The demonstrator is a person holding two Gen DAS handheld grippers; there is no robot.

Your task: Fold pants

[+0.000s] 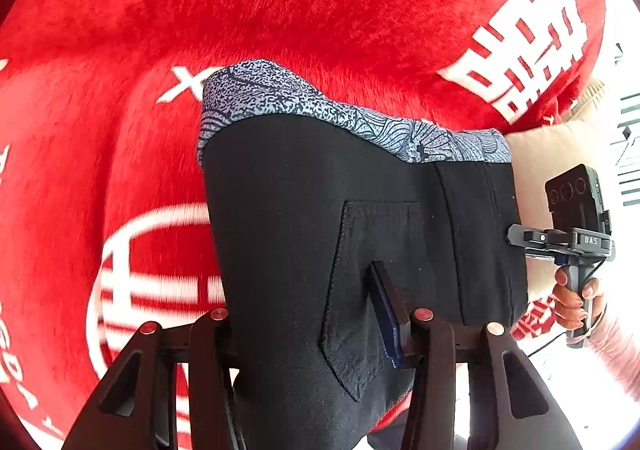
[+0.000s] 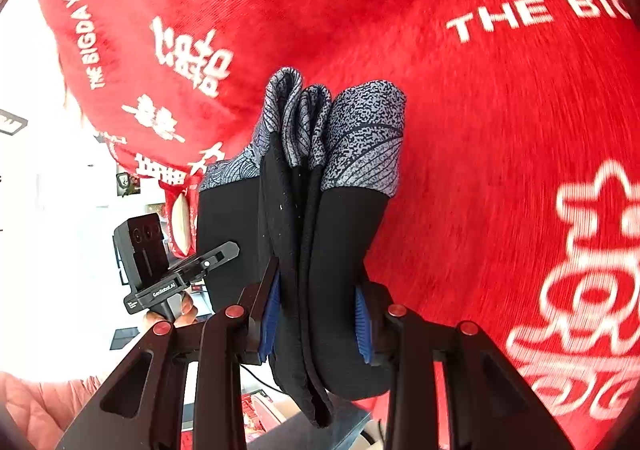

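Black pants (image 1: pixel 288 189) with a grey patterned waistband (image 1: pixel 280 93) hang folded above the red blanket, a back pocket facing the left wrist view. My left gripper (image 1: pixel 308 314) is shut on the pants; its right pad (image 1: pixel 386 306) presses beside the pocket and the other finger is hidden behind the cloth. In the right wrist view, several stacked layers of the pants (image 2: pixel 344 234) sit pinched between the blue pads (image 2: pixel 362 320) of my right gripper (image 2: pixel 318 316). Each gripper shows at the pants' far edge in the other's view: right gripper (image 1: pixel 520 236), left gripper (image 2: pixel 228 250).
A red plush blanket (image 1: pixel 360 17) with white lettering covers the surface below and fills both views (image 2: pixel 500 129). A beige cushion (image 1: pixel 552 153) lies at its edge. A person's hand (image 1: pixel 572 302) holds the right gripper's handle.
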